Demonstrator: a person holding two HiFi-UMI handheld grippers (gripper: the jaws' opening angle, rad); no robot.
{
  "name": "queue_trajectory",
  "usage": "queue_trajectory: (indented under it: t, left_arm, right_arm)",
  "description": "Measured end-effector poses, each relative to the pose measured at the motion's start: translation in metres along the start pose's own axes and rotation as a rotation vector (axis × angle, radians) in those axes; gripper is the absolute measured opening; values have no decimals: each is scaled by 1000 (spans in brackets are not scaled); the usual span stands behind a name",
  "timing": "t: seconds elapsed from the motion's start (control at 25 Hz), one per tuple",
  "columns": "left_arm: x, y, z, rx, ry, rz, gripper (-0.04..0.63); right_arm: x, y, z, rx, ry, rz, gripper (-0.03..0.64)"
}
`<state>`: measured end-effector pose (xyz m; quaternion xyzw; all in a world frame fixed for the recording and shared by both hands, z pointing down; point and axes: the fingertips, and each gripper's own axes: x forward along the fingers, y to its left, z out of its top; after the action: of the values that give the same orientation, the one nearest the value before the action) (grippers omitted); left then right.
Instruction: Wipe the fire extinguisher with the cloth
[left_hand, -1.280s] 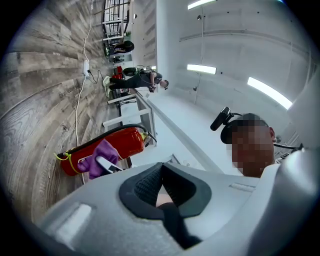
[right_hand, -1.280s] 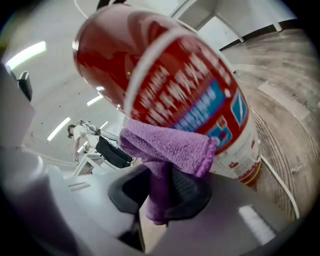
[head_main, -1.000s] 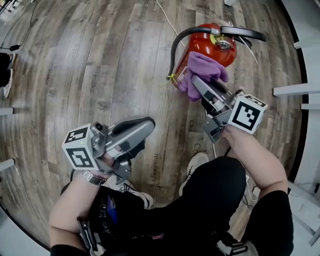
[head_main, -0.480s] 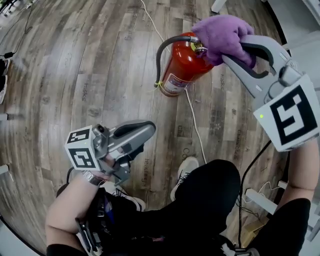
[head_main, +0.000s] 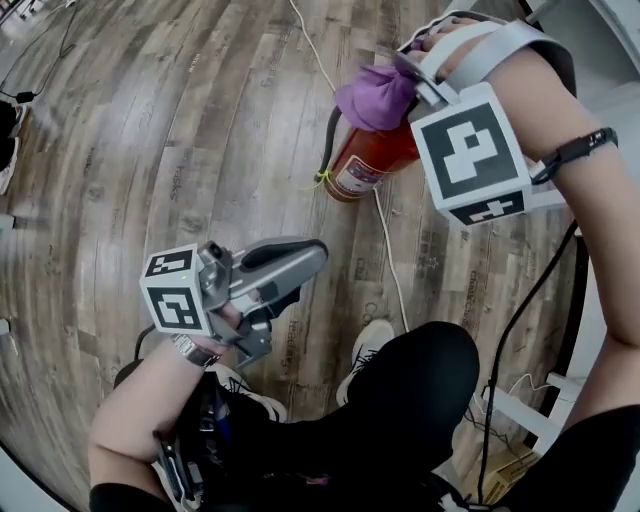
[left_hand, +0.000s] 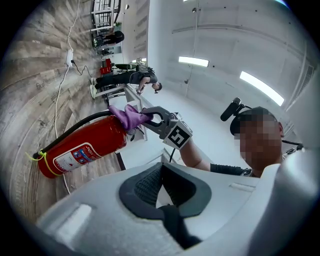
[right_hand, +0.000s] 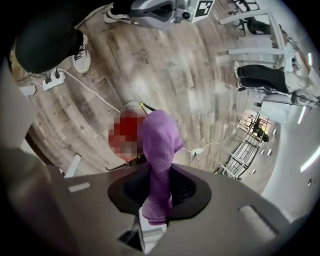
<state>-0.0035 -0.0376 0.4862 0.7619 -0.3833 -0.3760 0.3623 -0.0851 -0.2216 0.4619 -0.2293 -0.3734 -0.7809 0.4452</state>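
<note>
Left gripper (head_main: 316, 256), near left, over the wood floor (head_main: 130, 120): jaws pressed together, nothing between them; its own view (left_hand: 163, 184) confirms pads meeting on empty air. Pointing toward the extinguisher, well apart from it.

Fire extinguisher (head_main: 362, 166), far centre: red cylinder with its base on the floor and the label facing the camera. Black hose (head_main: 329, 135) runs down its left side, with a yellow tie (head_main: 322, 181) at the lower end. Upper end, valve and handle are hidden behind cloth and right gripper. The left gripper view shows the body (left_hand: 85, 147) in full length, top again covered. White cable (head_main: 392, 262) trails along the floor just right of the base.

Cloth (head_main: 376, 95): purple, bunched, lying over the extinguisher's top; in the left gripper view (left_hand: 128, 116) it sits against that end.

Right gripper (head_main: 408, 78), far right: jaws pinching the cloth. Its own view (right_hand: 158, 192) shows the cloth (right_hand: 159, 145) clamped between the pads; the red body below it cannot be made out there. The forearm is cut off at the frame edge.
</note>
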Motion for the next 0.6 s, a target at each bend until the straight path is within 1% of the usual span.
queue_trajectory:
  t: [0.12, 0.24, 0.32, 0.48, 0.6]
  left_arm:
    - [3, -2, 1, -8, 0, -14, -3]
    - [5, -4, -1, -15, 5, -26, -3]
    - [5, -1, -3, -20, 11, -21, -3]
    - [7, 7, -4, -32, 13, -8, -3]
    - [10, 11, -5, -37, 20, -3, -3]
  right_arm:
    - [2, 15, -12, -29, 33, 83, 77]
    - [1, 38, -27, -40, 47, 115, 75]
    - [-2, 55, -38, -6, 51, 132, 75]
    - [-7, 84, -64, 95, 67, 158, 75]
    - [-10, 104, -76, 168, 65, 148, 75]
